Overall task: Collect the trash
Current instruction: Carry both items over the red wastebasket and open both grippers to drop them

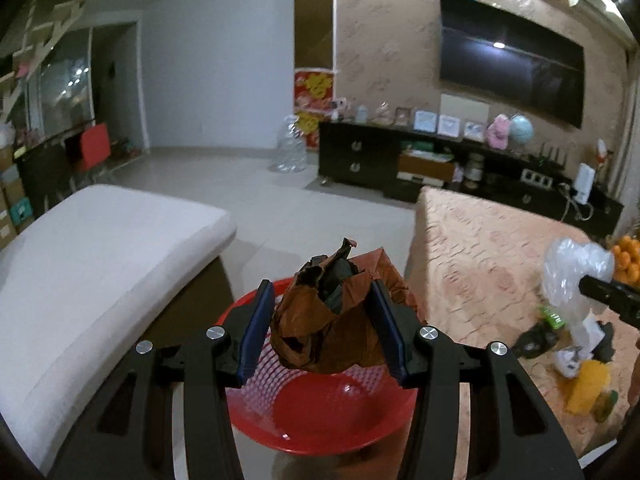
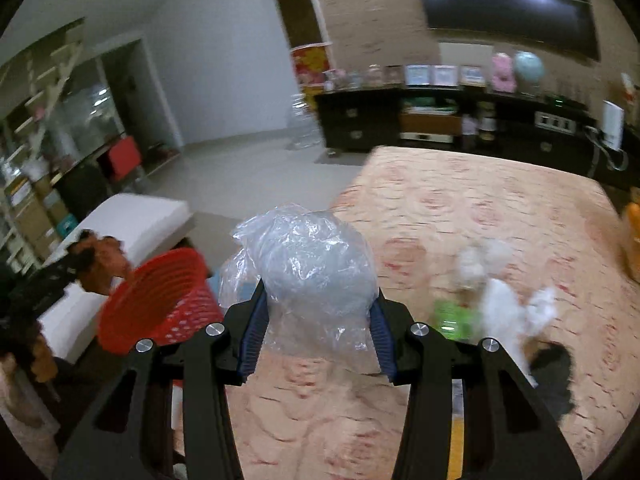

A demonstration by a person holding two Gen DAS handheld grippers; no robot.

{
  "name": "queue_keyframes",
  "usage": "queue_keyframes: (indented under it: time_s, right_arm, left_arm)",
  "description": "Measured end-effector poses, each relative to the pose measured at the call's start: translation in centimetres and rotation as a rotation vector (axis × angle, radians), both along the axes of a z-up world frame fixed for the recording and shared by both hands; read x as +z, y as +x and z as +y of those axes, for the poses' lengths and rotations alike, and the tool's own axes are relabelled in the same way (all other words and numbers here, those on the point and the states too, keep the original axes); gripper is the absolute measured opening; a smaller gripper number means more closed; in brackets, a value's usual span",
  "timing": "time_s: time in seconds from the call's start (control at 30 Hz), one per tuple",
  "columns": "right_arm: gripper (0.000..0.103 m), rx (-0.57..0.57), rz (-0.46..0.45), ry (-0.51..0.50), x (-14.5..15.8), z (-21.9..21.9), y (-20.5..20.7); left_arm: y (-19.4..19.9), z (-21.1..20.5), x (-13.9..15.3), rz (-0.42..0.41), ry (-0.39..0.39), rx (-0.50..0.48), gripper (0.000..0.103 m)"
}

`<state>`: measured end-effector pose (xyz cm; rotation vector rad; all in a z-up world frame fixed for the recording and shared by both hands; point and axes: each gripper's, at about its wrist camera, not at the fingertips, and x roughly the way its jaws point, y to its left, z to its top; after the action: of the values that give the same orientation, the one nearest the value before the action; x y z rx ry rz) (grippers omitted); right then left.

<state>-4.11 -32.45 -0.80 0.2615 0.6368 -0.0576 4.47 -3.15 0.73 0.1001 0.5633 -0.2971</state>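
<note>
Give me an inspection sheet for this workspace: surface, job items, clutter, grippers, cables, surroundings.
Surface: table under a peach patterned cloth.
Job's things: crumpled brown paper held above the red basket; clear plastic bag held over the table; white tissue scraps, a green wrapper and a dark scrap lie on the cloth.
Clutter: oranges at the table's far edge.
Grippers: left gripper shut on the brown paper; right gripper shut on the plastic bag.
Cables: cord beside the white device on the cabinet.
Surroundings: white cushion, wall television, dark cabinet, tiled floor.
</note>
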Motion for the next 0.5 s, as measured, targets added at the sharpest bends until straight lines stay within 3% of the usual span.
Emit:
queue_keyframes:
  time_s: [0.3,0.5]
  right_arm:
    - [0.045,0.24,0.028,0.007,0.8,8.5,6.2]
    - [0.045,0.318,0.068,-0.009,-0.4,12.4,9.5]
  left_arm:
    - [1.8,3.0,-1.3,0.074,0.002,0.093,0.048]
    - [2.4,3.6,-2.1,0.105,0.029,0.114,0.048]
